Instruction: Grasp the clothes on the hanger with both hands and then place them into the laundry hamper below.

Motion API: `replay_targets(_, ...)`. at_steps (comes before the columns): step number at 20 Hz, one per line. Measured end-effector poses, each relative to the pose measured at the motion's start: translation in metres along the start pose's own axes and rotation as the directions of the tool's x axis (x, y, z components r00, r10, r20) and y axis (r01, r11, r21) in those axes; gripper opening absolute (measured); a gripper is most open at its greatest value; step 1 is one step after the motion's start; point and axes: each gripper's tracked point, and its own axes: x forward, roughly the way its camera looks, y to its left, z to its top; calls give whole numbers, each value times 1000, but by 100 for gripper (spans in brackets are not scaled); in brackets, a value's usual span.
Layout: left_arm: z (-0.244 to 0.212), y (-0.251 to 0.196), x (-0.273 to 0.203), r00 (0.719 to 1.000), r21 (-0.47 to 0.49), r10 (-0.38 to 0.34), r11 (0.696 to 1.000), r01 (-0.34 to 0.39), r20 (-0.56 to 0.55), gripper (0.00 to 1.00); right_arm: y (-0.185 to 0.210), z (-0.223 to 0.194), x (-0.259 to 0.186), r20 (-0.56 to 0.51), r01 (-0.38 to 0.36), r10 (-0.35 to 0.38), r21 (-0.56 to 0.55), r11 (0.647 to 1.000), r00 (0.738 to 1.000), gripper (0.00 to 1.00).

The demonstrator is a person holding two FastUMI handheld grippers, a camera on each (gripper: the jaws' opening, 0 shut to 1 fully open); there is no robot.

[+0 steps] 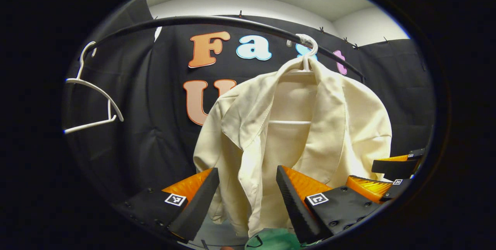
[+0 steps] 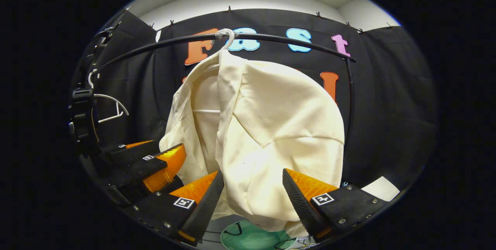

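Your left claw (image 1: 248,199) and right claw (image 2: 254,199) match: ridged wedge fingers on dark screwed plates, each plate carrying a small square black-and-white marker.

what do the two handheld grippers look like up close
Each gripper, left gripper and right gripper, has two wedge-shaped fingers with ribbed inner pads on black bolted mounting plates. Every plate carries a small square black-and-white marker tag.

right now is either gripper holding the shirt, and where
Nothing is held. The left gripper and right gripper are both open, fingers either side of the cream shirt, not pressing it.
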Motion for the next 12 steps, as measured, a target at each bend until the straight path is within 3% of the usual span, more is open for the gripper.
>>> replay_targets(7,-16,-5,33,1000,-5,-12,1000,12,-27,100,-13,-12,25,-7,33,-33,-10,999,999,94)
replay_targets(9,-18,-6,39,999,2,-19,1000,19,-34,97,-14,-19,34,-20,26,-26,0,1000,999,93)
replay_targets(10,-19,-5,42,999,1,-10,1000,10,-40,94,-14,-22,36,-24,24,-24,-5,1000,999,89)
replay_targets(12,-22,-12,48,998,-8,-26,1000,26,-49,77,-14,-27,38,-29,18,-19,-25,1000,999,79)
